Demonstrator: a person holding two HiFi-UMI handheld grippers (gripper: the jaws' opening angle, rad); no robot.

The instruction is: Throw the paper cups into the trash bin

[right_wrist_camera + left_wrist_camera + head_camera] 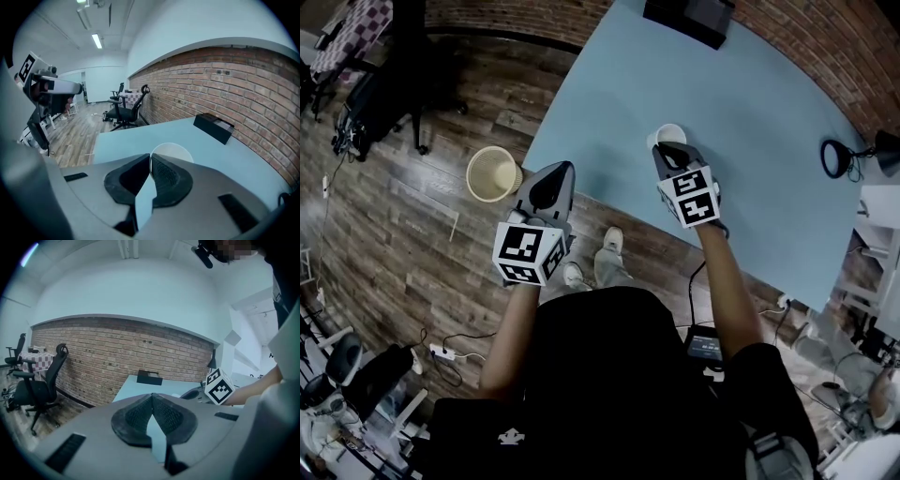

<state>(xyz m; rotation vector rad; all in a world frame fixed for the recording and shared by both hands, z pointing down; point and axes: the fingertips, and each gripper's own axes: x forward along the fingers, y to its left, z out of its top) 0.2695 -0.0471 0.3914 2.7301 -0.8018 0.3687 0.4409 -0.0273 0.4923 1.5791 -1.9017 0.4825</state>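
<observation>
From my seat the wooden floor [403,244] takes up the head view from 7 round to 11 o'clock. The pale blue table [769,103] spreads from 12 to 3 o'clock, with a brick wall [825,37] behind it. A black office chair [389,89] stands on the floor at about 10 o'clock, well apart from the table. The trash bin [492,173] sits upright and open on the floor, just off the table's near corner. It is at about 9 o'clock from my left gripper [565,167] and close beside it. A black box [689,14] rests at the table's far edge at 12 o'clock, and a black desk lamp [839,157] is at 2 o'clock. My left gripper hangs above the table's edge with its jaws pressed together at the tips and nothing between them. My right gripper [667,148] reaches over the table at 1 o'clock from the view's centre. Its jaws are closed down thin on the wall of the white paper cup [667,134]. The cup's open mouth shows just past the tips, above the blue top. I cannot tell whether its base touches the table.
</observation>
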